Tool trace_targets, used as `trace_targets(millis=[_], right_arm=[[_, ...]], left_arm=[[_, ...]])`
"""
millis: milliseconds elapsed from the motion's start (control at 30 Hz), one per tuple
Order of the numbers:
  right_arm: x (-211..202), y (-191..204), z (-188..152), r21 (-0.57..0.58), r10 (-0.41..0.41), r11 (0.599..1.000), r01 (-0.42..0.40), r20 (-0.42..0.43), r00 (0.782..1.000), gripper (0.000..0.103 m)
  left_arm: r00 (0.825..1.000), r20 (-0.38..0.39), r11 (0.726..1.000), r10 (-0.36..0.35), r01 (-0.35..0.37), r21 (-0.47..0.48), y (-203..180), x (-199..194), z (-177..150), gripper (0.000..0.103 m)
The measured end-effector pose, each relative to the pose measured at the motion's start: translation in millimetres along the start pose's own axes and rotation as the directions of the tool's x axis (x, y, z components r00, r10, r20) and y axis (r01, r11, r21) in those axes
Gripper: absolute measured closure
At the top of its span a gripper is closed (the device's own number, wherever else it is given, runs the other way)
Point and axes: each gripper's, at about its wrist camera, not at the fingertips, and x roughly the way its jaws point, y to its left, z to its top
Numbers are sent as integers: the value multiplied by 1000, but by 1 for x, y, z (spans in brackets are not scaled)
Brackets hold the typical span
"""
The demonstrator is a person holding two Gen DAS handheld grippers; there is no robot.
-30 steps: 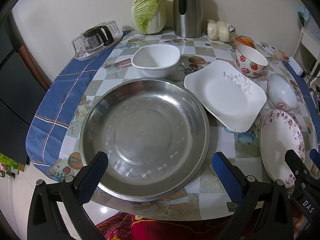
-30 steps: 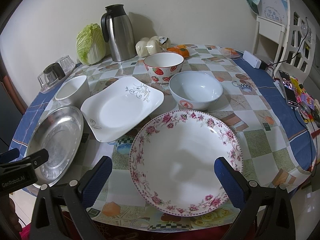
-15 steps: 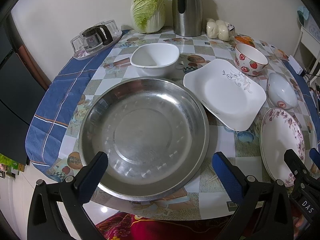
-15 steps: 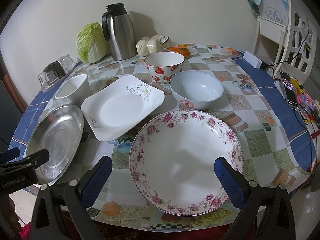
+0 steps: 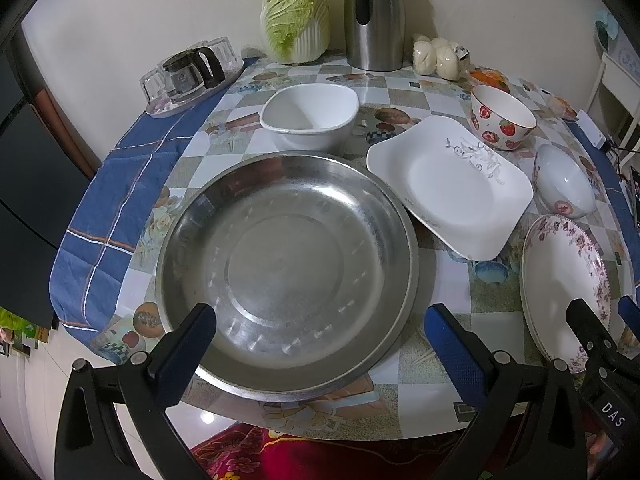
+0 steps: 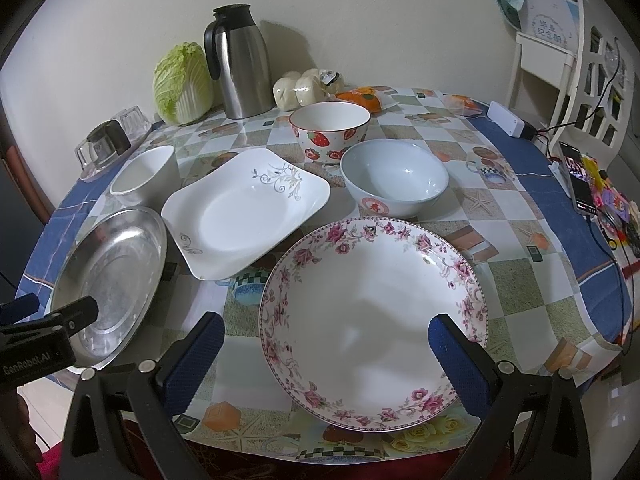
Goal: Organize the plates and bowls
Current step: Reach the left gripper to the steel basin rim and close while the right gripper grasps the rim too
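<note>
The steel pan lies at the table's near left edge, with the left gripper spread wide over its near rim, holding nothing. Right of it sit the square white plate and the floral plate, which the right gripper straddles wide apart, empty. Behind stand the white bowl, pale blue bowl and strawberry bowl.

Plates: three, namely one steel plate, one square plate and one floral plate. Bowls: three, namely one white bowl, one strawberry bowl and one pale bowl. Flask: one. Cabbage: one. Claws: two, left claw and right claw.
</note>
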Motion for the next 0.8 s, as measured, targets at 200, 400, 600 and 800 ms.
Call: trace_targets(millis=[200, 400, 600, 800], right_arm=[[1, 4, 0, -9, 3, 1000, -3, -5, 1000, 0], [7, 23, 4, -42, 51, 998, -52, -9, 999, 0], [14, 50, 7, -90, 105, 990, -105, -4, 994, 0], [26, 79, 8, -127, 165, 978, -167, -26, 986, 0]], left_arm=[[1000, -8, 1000, -8, 8, -10, 7, 1, 2, 0], [999, 38, 993, 18, -14, -121, 39, -1, 9, 0], [996, 66, 961, 62, -42, -272, 84, 4, 10, 0], [991, 110, 922, 79, -31, -386, 122, 10, 7, 0]])
